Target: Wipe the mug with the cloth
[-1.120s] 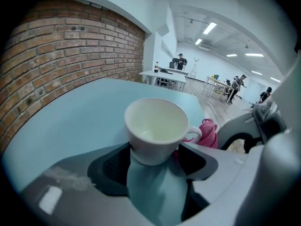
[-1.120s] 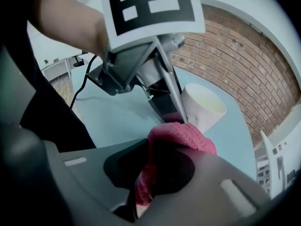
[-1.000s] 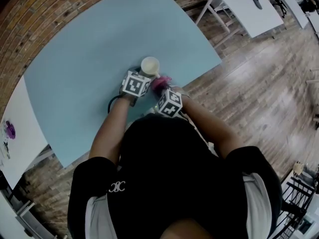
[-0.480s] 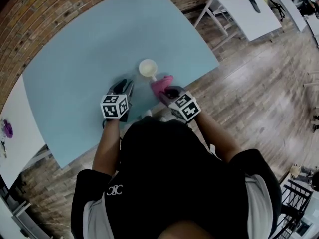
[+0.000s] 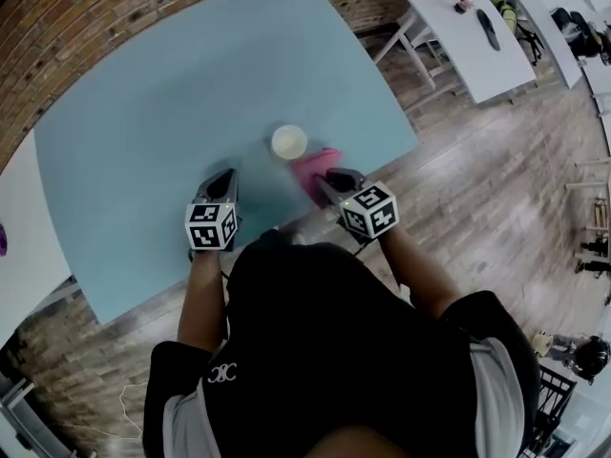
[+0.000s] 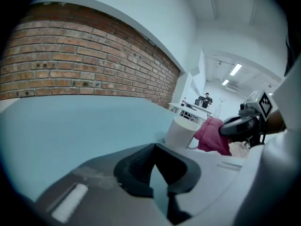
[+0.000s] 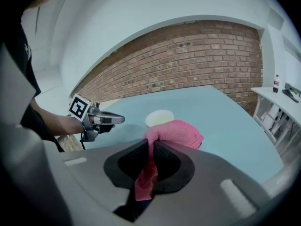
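A cream mug [image 5: 288, 142] stands upright on the light blue table [image 5: 143, 113], with no gripper touching it. My right gripper [image 5: 327, 177] is just right of the mug and nearer me, shut on a pink cloth [image 5: 313, 166]. In the right gripper view the cloth [image 7: 175, 134] bunches out ahead of the jaws, in front of the mug [image 7: 160, 117]. My left gripper [image 5: 226, 177] hovers to the mug's left, well apart from it. Its jaws have just been closing and now stand shut with nothing between them [image 6: 154, 149]. The mug [image 6: 182, 132] shows ahead and to its right.
A brick wall [image 5: 57, 27] runs along the table's far side. White tables [image 5: 468, 27] with small items stand at the back right over the wooden floor [image 5: 496, 198]. Another white surface [image 5: 14, 227] adjoins the table's left end.
My left gripper has come off the mug, drawn back to the left and towards me, and closed. My right gripper has pulled the cloth away from the mug to the right.
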Action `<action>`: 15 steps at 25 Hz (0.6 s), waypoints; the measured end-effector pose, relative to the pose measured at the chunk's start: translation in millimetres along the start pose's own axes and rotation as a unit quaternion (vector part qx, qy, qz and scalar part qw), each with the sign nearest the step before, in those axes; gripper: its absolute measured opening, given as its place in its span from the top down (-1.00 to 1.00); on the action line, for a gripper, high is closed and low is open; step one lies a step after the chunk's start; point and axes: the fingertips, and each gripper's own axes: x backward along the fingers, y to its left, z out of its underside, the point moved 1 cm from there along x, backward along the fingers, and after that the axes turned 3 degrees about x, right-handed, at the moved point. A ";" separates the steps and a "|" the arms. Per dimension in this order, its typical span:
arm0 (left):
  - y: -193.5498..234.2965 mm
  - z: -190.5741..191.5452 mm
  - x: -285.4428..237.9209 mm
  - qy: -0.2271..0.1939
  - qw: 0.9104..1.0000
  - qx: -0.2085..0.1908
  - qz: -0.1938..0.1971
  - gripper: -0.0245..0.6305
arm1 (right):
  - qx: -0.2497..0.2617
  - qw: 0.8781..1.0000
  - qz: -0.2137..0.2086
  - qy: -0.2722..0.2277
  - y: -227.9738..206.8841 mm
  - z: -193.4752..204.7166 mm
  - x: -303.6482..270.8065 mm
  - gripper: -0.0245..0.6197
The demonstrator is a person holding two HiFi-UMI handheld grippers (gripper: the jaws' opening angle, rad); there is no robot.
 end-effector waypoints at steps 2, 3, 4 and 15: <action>5.2 -4.1 -2.5 -0.010 1.000 0.006 0.002 0.92 | 0.020 1.000 0.002 0.019 -5.5 1.5 -2.1 0.80; 8.2 -6.4 -3.5 -0.016 1.000 0.010 0.004 0.92 | 0.029 0.999 0.005 0.031 -8.4 2.9 -2.7 0.80; 10.6 -8.3 -4.4 -0.022 1.000 0.015 0.005 0.92 | 0.034 0.998 0.009 0.042 -11.6 4.3 -2.5 0.80; 29.8 12.8 -11.8 -0.024 0.996 0.084 0.004 0.92 | 0.092 0.989 0.018 0.114 -38.6 0.0 -6.5 0.80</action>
